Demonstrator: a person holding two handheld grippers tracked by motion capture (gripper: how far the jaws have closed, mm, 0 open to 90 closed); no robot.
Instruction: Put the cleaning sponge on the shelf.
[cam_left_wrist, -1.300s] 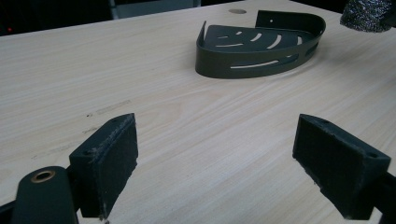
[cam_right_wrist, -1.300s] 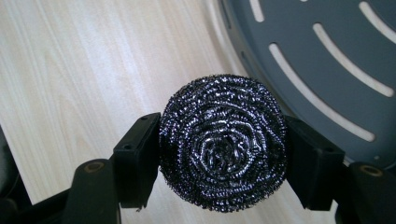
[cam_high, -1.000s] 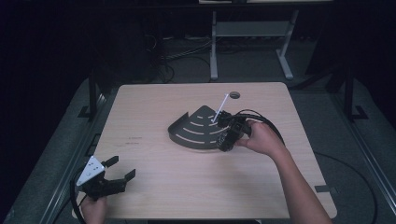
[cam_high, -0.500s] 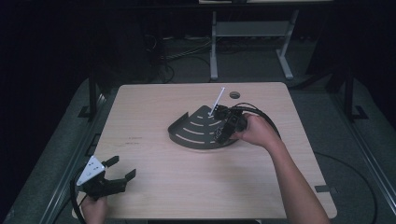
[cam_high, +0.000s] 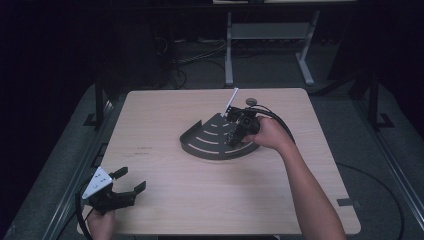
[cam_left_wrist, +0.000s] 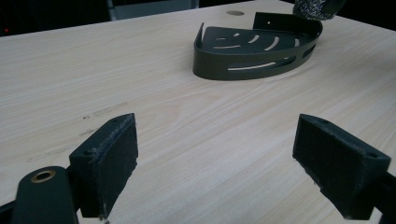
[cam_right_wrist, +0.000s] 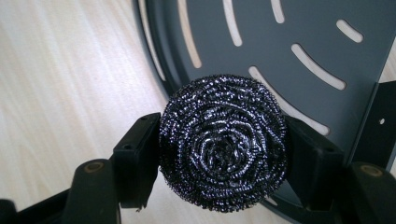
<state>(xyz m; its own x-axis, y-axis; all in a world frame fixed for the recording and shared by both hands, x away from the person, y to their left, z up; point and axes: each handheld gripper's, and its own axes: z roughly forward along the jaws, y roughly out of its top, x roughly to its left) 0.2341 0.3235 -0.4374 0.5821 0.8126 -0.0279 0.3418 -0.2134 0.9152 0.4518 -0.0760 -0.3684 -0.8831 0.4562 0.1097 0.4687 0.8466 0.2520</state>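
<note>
Table: a light wooden top (cam_high: 165, 125) with rounded corners, and a small round grommet (cam_high: 251, 101) near its far edge.
Floor: dark grey (cam_high: 345, 115), with black cables (cam_high: 192, 57) lying on it behind the table.
Furniture behind: a pale metal stand (cam_high: 265, 35) with two legs and a low shelf.
Light: the table is well lit (the room around it is almost black).
Walls: too dark to tell.

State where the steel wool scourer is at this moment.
The steel wool scourer sits clamped between the right gripper jaws in the right gripper view, over the near edge of the dark slotted corner tray.
</note>
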